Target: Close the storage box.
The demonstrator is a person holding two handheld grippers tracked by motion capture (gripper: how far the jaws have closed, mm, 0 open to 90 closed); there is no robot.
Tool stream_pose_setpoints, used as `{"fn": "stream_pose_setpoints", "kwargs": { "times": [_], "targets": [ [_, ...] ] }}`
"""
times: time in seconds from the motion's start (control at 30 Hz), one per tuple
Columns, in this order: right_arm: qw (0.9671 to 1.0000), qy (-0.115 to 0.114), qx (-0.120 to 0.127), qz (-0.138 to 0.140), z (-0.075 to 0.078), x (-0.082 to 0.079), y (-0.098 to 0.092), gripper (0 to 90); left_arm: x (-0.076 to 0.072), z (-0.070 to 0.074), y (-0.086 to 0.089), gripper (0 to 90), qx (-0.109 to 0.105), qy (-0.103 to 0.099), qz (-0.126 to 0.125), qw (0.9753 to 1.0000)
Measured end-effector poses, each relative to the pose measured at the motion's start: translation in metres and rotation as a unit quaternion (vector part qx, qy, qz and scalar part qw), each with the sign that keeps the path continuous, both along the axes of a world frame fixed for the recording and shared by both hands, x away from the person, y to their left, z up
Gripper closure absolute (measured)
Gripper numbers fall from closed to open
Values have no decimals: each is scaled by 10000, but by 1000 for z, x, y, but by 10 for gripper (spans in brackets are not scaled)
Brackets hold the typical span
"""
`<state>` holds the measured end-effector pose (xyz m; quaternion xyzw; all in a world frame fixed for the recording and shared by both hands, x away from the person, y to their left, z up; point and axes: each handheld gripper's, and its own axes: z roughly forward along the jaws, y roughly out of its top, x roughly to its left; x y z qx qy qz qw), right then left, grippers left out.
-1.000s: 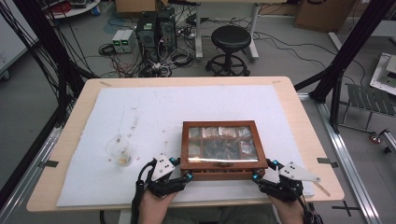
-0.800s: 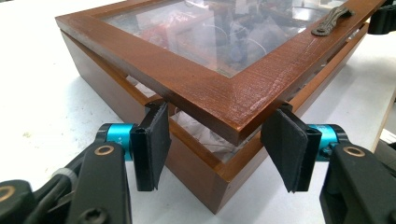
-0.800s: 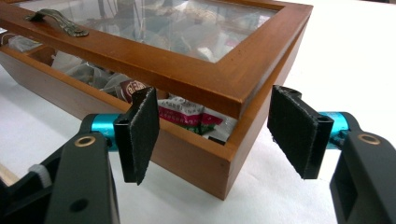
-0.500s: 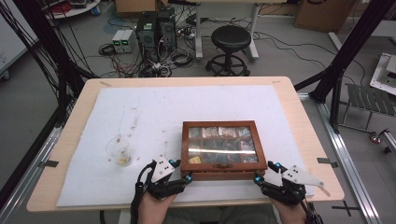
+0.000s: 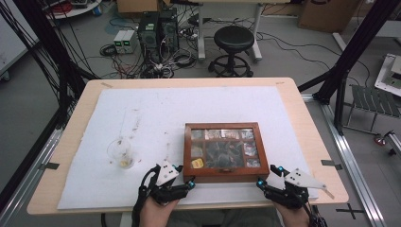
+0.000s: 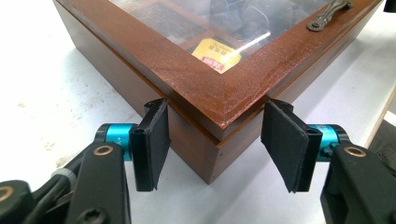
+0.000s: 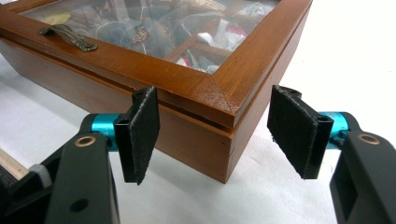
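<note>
Two grippers are bracketing the near corners of a wooden box (image 5: 222, 151) (glass lid shut) near the table's (image 5: 312, 142) front edge. The left gripper (image 6: 212, 140) and right gripper (image 7: 212, 135) are both spreading their fingers wide around a corner. White sheet (image 5: 94, 165) is lying bare to the left.

Wooden box (image 6: 219, 100) cut off by the top edge in both gripper views, contents blurred under glare on its glass lid (image 5: 222, 147), cup (image 5: 120, 152) contents too small to tell
</note>
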<state>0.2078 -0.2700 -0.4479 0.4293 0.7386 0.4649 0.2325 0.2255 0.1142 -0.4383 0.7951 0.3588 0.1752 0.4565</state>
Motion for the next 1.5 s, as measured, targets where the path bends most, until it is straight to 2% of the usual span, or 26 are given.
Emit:
{"fn": "stream_pose_setpoints", "kwargs": {
  "times": [0.17,0.37,0.53,0.6,0.7,0.83,0.9,1.0,1.07,1.13,1.33,1.5],
  "targets": [
    [10000,-58,40,-38,4,1,-2,349,-1,1,3,415,1,70,7,10000],
    [9995,-241,183,-84,15,2,-7,315,-6,9,14,348,-94,-87,29,9999],
    [9982,-481,299,-181,33,10,-13,297,2,31,25,287,-332,-410,-9,9986],
    [9975,-575,369,-195,45,16,-15,278,8,43,30,212,-504,-612,-21,9969],
    [9960,-763,389,-259,66,27,-16,248,20,61,31,205,-673,-940,-12,9933],
    [9954,-741,530,-304,92,48,-17,222,38,84,29,205,-745,-1192,-66,9900],
    [9950,-755,566,-322,102,56,-17,220,45,90,29,205,-771,-1204,-85,9897],
    [9945,-809,593,-303,108,61,-18,219,48,88,31,205,-893,-1261,-130,9879],
    [9942,-850,569,-344,105,62,-20,219,46,83,32,205,-859,-1296,-110,9878],
    [9944,-836,564,-325,101,62,-23,220,43,77,34,205,-880,-1420,-97,9859],
    [9943,-819,556,-398,95,56,-29,220,40,68,40,205,-894,-1387,128,9862],
    [9946,-805,515,-409,94,53,-30,220,38,67,39,205,-853,-1377,87,9868]
  ]
}}
